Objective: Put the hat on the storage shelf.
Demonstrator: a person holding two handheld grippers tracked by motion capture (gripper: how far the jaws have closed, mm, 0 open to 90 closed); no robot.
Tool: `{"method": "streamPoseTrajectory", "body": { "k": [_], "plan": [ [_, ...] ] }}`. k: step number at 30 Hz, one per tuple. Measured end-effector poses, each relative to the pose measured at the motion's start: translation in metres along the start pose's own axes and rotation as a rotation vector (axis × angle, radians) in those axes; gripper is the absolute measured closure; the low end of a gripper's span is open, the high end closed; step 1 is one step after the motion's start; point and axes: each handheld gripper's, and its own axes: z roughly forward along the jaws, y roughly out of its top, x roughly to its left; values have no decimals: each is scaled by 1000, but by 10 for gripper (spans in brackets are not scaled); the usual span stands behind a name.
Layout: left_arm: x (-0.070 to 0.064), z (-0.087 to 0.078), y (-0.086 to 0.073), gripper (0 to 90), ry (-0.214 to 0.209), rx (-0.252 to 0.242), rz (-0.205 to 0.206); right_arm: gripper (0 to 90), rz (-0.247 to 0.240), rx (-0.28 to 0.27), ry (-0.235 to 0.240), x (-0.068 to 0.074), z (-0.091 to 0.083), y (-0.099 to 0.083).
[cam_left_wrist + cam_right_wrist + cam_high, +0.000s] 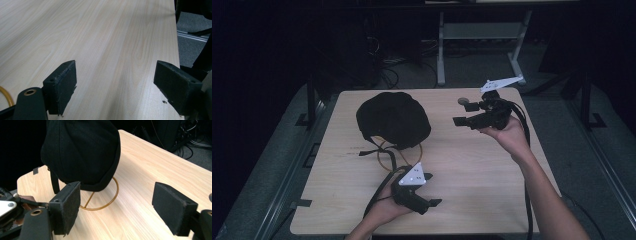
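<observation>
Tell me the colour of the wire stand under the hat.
Golden yellow; the stand under the black hat shows best in the right gripper view.

The table (472, 165) is pale wood with fine, darker grain lines running along it. Toward its far left corner, the cap (393, 119) is plain black, with black straps, and sits on a stand (105, 200) of thin golden-yellow wire. Both the left gripper (429, 189) and the right gripper (462, 111) are black, jaws included, each topped by a light grey three-cornered plate with small dark dots. The floor (572, 135) beyond the table's edges is dull grey.
</observation>
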Motion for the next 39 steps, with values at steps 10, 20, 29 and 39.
{"method": "streamPoseTrajectory", "body": {
  "k": [10, 20, 29, 39],
  "plan": [
    [0, 1, 0, 187, 3, 17, 5, 224, 26, -2, -8, -7, -12, -21],
    [-2, 2, -1, 186, -7, 15, 7, 213, 46, 8, -19, -13, -17, -36],
    [-1, 1, -1, 185, -4, 17, -2, 205, 64, 14, -30, -16, -25, -55],
    [1, 1, -2, 185, -1, 22, -7, 199, 90, 21, -48, -20, -34, -78]
  ]
}}
